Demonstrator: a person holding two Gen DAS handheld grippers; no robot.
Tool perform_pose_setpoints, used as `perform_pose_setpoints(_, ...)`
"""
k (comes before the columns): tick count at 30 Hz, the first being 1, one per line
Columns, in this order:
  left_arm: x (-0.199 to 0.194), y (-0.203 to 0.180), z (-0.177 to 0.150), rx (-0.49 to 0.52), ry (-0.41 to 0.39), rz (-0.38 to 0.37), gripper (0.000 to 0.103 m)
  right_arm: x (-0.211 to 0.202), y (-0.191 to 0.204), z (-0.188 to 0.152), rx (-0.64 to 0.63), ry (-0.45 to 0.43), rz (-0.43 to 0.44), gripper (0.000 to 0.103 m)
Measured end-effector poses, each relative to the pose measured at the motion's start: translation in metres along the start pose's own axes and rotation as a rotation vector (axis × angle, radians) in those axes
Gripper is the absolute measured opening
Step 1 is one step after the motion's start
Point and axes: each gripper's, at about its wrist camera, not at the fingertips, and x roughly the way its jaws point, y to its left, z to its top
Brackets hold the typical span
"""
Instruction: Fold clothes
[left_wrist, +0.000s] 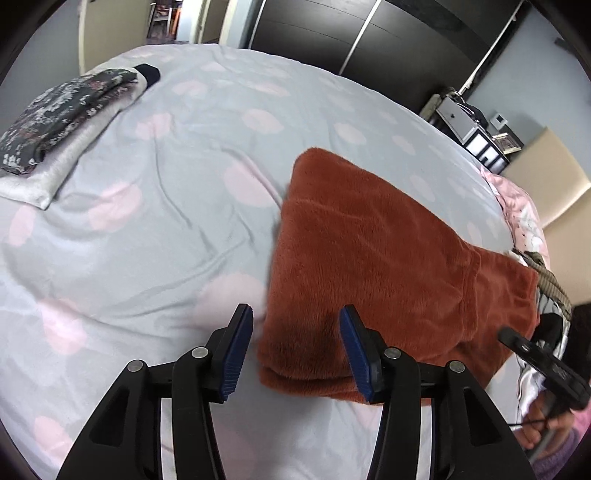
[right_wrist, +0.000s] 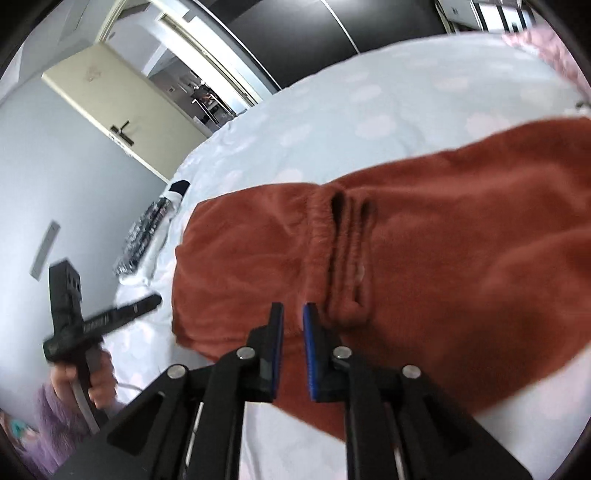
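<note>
A rust-red fleece garment (left_wrist: 373, 254) lies folded on the bed, its folded edge toward me; in the right wrist view (right_wrist: 424, 251) its gathered waistband shows. My left gripper (left_wrist: 295, 328) is open, its fingers straddling the near left corner of the garment without holding it. My right gripper (right_wrist: 293, 325) hangs just over the garment's near edge, jaws a narrow gap apart with no cloth visibly between them. The right gripper also shows at the right edge of the left wrist view (left_wrist: 543, 365), and the left gripper at the left of the right wrist view (right_wrist: 110, 317).
A pale grey bedsheet (left_wrist: 166, 206) with pink spots covers the bed. A stack of folded clothes (left_wrist: 62, 122), floral on top of white, lies at the far left. A pink pillow (left_wrist: 524, 218) and more clothes lie at the right. Dark wardrobe doors (left_wrist: 332, 33) stand behind.
</note>
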Motion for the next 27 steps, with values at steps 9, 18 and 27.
perform_pose_setpoints(9, -0.074, 0.058, -0.010, -0.001, -0.079, 0.078, 0.051, -0.110, -0.094, 0.002, 0.176, -0.165, -0.196, 0.047)
perform_pose_setpoints(18, -0.079, 0.031, -0.017, 0.102, -0.099, 0.144, 0.051, -0.153, -0.192, -0.023, 0.525, -0.273, -0.284, 0.051)
perform_pose_setpoints(27, -0.065, 0.059, 0.001, 0.041, -0.068, 0.187, 0.051, -0.169, -0.238, -0.021, 0.619, -0.362, -0.318, 0.060)
